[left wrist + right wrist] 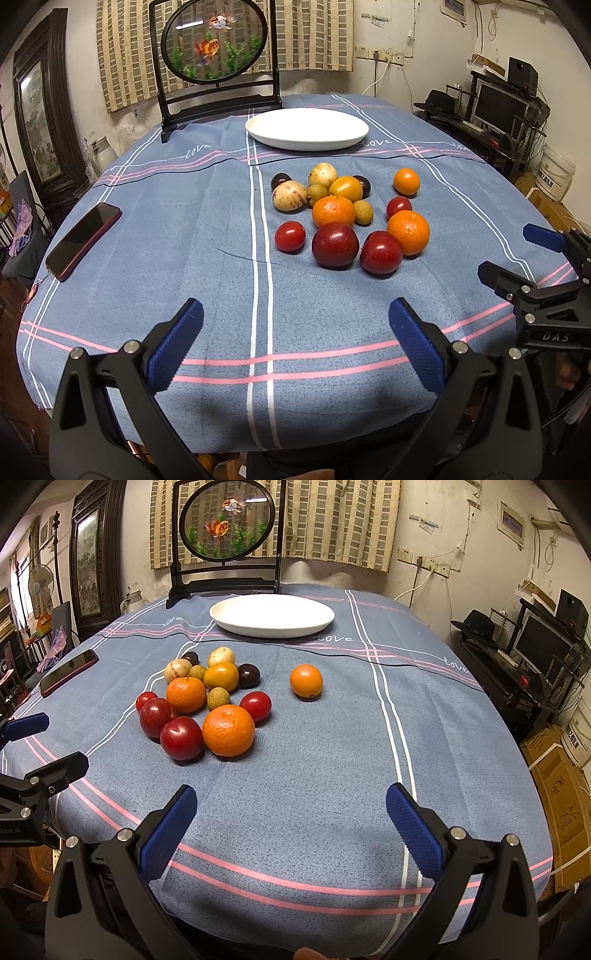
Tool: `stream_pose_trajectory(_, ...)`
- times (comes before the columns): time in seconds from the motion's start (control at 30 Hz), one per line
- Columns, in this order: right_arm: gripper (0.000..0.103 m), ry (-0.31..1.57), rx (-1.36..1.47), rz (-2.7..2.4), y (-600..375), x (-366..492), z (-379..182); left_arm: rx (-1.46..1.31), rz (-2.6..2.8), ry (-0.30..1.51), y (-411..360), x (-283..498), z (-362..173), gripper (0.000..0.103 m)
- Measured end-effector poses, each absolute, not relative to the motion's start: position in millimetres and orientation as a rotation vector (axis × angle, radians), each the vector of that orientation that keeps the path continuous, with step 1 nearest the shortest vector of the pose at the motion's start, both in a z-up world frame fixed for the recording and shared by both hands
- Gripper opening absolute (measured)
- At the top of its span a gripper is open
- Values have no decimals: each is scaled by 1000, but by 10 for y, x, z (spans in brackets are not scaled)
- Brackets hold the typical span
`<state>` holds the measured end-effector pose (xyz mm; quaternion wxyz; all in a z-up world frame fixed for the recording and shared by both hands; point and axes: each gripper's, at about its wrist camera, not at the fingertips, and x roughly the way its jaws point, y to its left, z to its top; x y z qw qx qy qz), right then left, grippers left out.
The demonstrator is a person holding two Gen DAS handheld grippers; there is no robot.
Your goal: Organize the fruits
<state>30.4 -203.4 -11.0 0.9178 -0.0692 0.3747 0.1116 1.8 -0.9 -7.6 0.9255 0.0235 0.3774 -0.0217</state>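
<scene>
Sitting mid-cloth, fruit pile [207,705] nearer than empty white plate [272,615] | left gripper [295,345], right gripper [291,829] both spread wide, empty | I'd grab the near orange [228,731] first, squeeze gently, it'll roll

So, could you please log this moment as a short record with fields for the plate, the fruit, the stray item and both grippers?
plate: white plate, nothing on it, at the far side of the table
fruit: all on the blue tablecloth, clustered except one small orange lying apart to the right
stray item: phone near the left edge
left gripper: open, holding nothing
right gripper: open, holding nothing
</scene>
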Motion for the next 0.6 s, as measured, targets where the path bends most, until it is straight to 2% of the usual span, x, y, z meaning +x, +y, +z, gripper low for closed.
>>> stream_pose_trajectory(0.37, 102, 770, -140, 237, -2033, 302, -164, 30, -60, 782, -6, 39, -101, 101)
stream_pose_trajectory(0.6, 102, 617, -14, 357, -2126, 222, -159, 5, -62, 774, 58, 68, -172, 101)
